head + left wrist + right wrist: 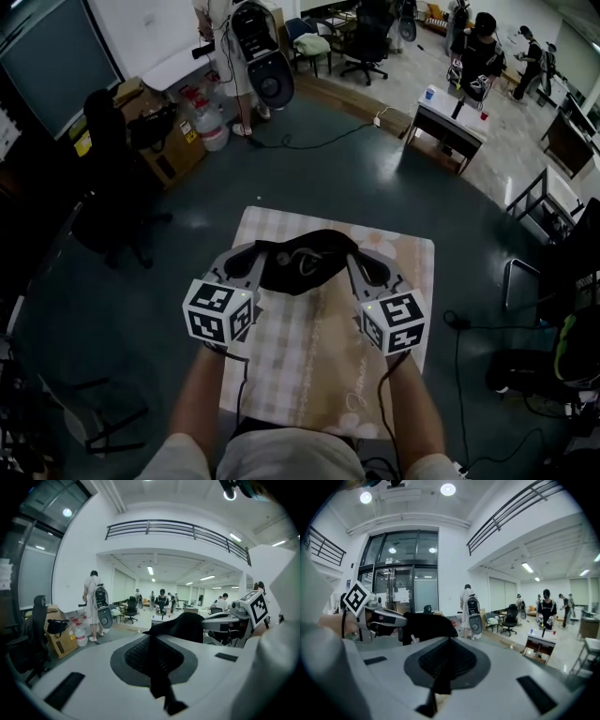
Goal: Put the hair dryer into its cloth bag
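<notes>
A black cloth bag (305, 262) hangs stretched between my two grippers, above a table spread with a checked cloth (309, 375). My left gripper (261, 251) is shut on the bag's left edge, and a strip of black fabric (157, 667) runs out from between its jaws. My right gripper (354, 258) is shut on the right edge, with black fabric (438, 677) pinched the same way. A pale loop of cord (307, 262) shows on the bag. Each gripper view shows the bag (187, 625) (426, 625) bulging toward the other gripper. No hair dryer is visible outside the bag.
A black office chair (103, 187) and a cardboard box (164, 141) stand at the left. A person with a backpack device (246, 56) stands at the back, near a small desk (450, 122). Dark equipment and cables (553, 319) lie to the right.
</notes>
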The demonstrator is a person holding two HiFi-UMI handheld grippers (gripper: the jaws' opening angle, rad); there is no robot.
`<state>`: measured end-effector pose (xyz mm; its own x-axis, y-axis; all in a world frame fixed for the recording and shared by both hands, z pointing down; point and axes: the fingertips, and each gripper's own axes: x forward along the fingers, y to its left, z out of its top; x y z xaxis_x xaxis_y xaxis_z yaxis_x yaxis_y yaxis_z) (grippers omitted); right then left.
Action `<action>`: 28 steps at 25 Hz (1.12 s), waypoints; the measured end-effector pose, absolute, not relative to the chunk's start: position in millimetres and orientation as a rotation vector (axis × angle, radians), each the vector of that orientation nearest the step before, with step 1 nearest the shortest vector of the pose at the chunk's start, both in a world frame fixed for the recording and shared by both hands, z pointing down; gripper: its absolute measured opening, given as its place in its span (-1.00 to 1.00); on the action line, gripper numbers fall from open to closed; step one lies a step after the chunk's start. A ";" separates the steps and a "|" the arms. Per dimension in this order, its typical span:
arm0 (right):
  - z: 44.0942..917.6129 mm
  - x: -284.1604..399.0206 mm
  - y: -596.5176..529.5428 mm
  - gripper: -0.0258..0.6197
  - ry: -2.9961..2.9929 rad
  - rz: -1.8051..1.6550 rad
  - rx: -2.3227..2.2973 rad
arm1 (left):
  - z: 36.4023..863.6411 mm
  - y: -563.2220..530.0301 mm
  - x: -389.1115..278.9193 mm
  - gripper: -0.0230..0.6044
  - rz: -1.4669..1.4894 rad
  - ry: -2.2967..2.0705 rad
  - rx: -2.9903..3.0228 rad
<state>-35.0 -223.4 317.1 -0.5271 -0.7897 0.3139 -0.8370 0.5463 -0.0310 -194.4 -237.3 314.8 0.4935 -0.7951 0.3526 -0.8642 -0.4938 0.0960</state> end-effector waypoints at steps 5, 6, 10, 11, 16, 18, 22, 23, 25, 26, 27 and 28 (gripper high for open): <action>343.0 -35.9 -216.2 -0.86 -2.491 0.271 1.312 | 342.5 -230.8 -192.5 -0.87 0.509 -1.421 2.455; 349.2 -35.9 -211.0 -0.86 -2.486 0.284 1.302 | 350.5 -224.1 -193.1 -0.87 0.524 -1.410 2.437; 373.0 -32.8 -188.6 -0.86 -2.476 0.386 1.292 | 379.2 -192.3 -202.9 -0.86 0.528 -1.375 2.356; 377.3 -30.4 -181.6 -0.86 -2.472 0.405 1.290 | 383.8 -183.5 -204.3 -0.86 0.521 -1.366 2.339; 394.5 -18.1 -131.1 -0.86 -2.430 0.488 1.247 | 402.7 -126.1 -200.1 -0.86 0.571 -1.335 2.273; 405.8 -12.2 -110.4 -0.86 -2.405 0.507 1.231 | 414.3 -103.1 -197.7 -0.86 0.589 -1.324 2.242; 441.7 -5.8 -72.6 -0.86 -2.353 0.551 1.183 | 446.8 -62.7 -192.8 -0.86 0.631 -1.290 2.175; 449.7 -4.5 -63.7 -0.86 -2.338 0.562 1.175 | 454.5 -52.8 -190.6 -0.86 0.643 -1.281 2.160; 464.4 -1.8 -48.0 -0.86 -2.309 0.579 1.170 | 469.0 -33.9 -186.7 -0.86 0.669 -1.268 2.133; 471.2 -0.4 -41.7 -0.86 -2.297 0.587 1.172 | 476.1 -25.5 -185.4 -0.87 0.683 -1.263 2.123; 477.7 0.9 -36.0 -0.86 -2.286 0.592 1.175 | 483.1 -17.8 -184.2 -0.86 0.695 -1.259 2.115; 484.1 1.8 -30.5 -0.86 -2.276 0.592 1.177 | 489.6 -10.8 -183.1 -0.86 0.704 -1.255 2.108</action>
